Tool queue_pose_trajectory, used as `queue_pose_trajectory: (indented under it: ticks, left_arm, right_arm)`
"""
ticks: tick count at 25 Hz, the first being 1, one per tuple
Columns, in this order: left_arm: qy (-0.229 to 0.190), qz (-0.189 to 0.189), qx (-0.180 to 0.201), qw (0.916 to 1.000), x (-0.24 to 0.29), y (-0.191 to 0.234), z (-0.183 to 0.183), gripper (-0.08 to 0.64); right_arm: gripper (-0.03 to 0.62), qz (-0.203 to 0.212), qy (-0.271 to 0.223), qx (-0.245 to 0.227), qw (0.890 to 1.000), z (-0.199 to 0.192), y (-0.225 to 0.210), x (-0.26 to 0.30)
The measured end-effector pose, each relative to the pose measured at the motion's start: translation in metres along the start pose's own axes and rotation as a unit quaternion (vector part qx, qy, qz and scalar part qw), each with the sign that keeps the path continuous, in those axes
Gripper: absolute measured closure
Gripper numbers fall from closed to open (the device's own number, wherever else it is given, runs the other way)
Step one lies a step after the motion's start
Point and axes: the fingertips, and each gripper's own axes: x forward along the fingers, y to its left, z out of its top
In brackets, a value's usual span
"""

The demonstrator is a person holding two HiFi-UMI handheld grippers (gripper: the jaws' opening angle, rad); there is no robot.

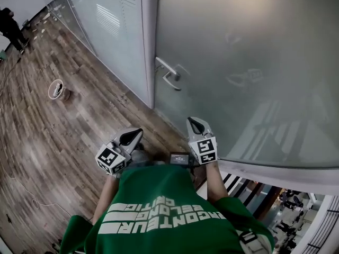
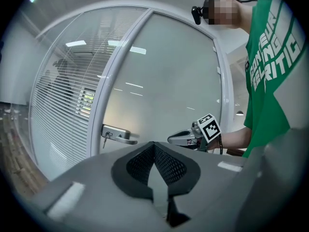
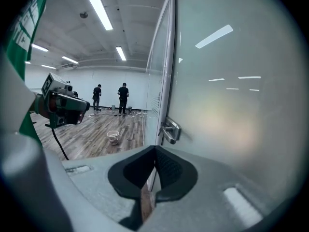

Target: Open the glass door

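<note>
Judging the frosted glass door (image 1: 238, 62) first, we take it for a heavy, rigid pane. It should be slow to start swinging and keen to keep going once it moves. Its face is smooth and gives no purchase, and hard jaws knocking it would be unwise. It stands right in front of us, filling the upper right of the head view.

We would take hold at the metal lever handle (image 1: 168, 74) on the door's left edge, just beside the pale frame post (image 1: 149, 41). The lever looks stiff and slick, so a grip near its free end should turn it most easily. What looks like a key (image 2: 104, 138) hangs in the lock beneath it.

Our right gripper (image 1: 193, 123) is the nearer one to the door, at the end of an outstretched forearm and tipped somewhat downward. Its jaws are pressed together with nothing between them. Our left gripper (image 1: 136, 133) sits beside it, held about level, and its jaws are likewise closed and empty. Neither touches the handle, which is well apart from both. We judge that the jaws must part before they can clasp the lever.

Left of the post runs a partition (image 1: 106, 20) with blinds. A small bucket (image 1: 56, 89) stands out on the wooden floor (image 1: 53, 142).
</note>
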Motion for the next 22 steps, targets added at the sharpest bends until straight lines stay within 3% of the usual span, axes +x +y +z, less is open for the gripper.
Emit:
queue_pose_trajectory:
  ticks: [8, 11, 16, 22]
  left_arm:
    - [-0.015, 0.021, 0.002, 0.9997, -0.003, 0.018, 0.002, 0.551]
    - [-0.017, 0.025, -0.003, 0.9995, 0.000, 0.028, 0.004, 0.551]
    - [-0.022, 0.037, -0.005, 0.9991, 0.003, 0.049, 0.009, 0.551]
    - [-0.024, 0.056, -0.007, 0.9982, 0.005, 0.069, 0.009, 0.551]
  right_arm:
    - [0.598, 0.007, -0.011, -0.016, 1.000, 0.019, -0.020, 0.042]
    - [0.561, 0.013, 0.003, -0.017, 1.000, 0.022, -0.026, 0.059]
    - [0.546, 0.021, 0.041, -0.042, 0.998, 0.025, -0.035, 0.099]
    - [0.476, 0.066, 0.123, -0.050, 0.989, 0.014, -0.037, 0.156]
